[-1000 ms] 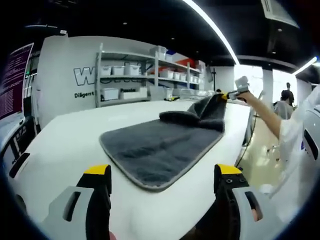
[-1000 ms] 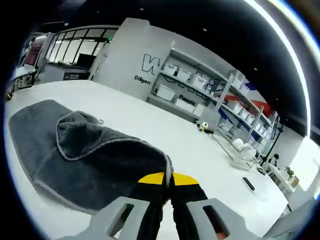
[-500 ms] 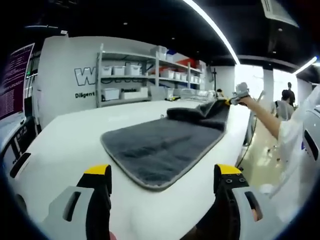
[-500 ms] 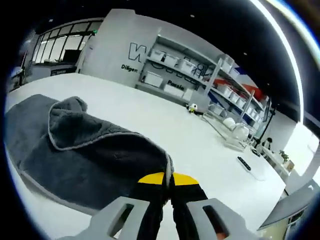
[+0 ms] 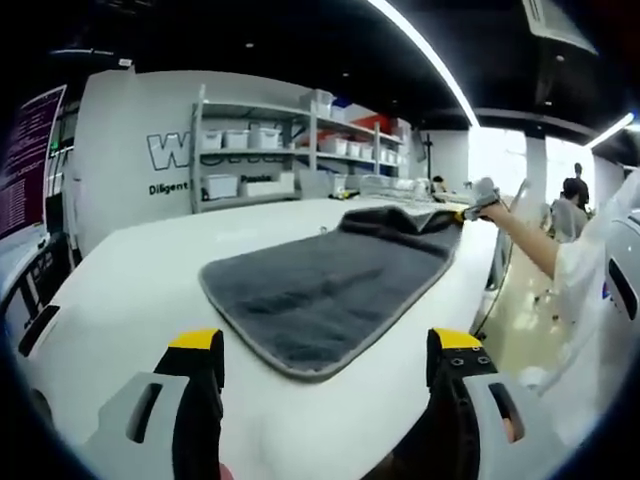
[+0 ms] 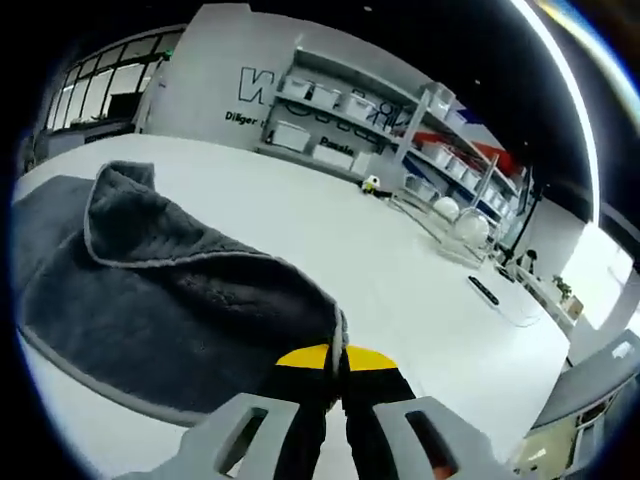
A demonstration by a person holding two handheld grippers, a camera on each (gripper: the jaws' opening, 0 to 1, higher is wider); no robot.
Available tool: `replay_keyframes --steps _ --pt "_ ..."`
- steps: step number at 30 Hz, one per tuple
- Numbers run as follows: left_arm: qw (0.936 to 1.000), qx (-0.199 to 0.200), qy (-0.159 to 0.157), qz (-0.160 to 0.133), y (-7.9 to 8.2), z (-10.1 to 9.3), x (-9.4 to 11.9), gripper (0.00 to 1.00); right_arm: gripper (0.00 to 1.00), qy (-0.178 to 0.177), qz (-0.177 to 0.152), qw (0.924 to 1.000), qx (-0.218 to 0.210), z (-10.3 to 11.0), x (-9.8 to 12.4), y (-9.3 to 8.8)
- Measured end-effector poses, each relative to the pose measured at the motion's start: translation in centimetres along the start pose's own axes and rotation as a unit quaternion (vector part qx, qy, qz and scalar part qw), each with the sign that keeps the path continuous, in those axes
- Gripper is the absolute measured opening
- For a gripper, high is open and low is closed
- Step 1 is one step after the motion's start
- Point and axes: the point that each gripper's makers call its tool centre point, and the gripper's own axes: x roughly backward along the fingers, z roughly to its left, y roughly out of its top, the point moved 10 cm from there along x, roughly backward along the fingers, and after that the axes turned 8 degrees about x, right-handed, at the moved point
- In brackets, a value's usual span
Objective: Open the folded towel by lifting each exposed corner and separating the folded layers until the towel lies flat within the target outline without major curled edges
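Since a second ago, right gripper (image 6: 340,362), clamped on towel (image 5: 320,290) corner, pulls the flap farther out over the table (image 5: 130,290). Left gripper (image 5: 325,365) open, idle. Next: lay corner flat.

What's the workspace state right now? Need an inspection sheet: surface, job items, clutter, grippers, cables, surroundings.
Surface: white table, bare around the towel; no target outline can be made out.
Job's things: grey towel, near part flat, far corner lifted with a fold under it.
Clutter: small objects and a dark flat item far off on the table.
Grippers: right gripper shut on the towel corner; left gripper open, holding nothing, short of the towel's near edge.
Cables: nothing seen.
Surroundings: shelving with white bins, lettered wall, ceiling light strips, people in the background.
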Motion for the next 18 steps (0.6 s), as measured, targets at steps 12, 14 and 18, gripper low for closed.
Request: replay_keyframes --steps 12,14,18 --pt "1.0000 -0.002 0.006 0.003 0.1 -0.1 0.1 0.82 0.00 -0.004 0.045 0.9986 -0.027 -0.2 -1.0 -3.6" --pt "1.0000 -0.003 0.008 0.004 0.1 -0.1 0.2 0.82 0.00 -0.008 0.041 0.9984 -0.038 -0.3 -0.9 -3.7" --pt "0.9999 -0.002 0.011 0.004 0.1 0.0 0.2 0.82 0.00 -0.011 0.048 0.9984 -0.026 -0.1 -1.0 -3.6"
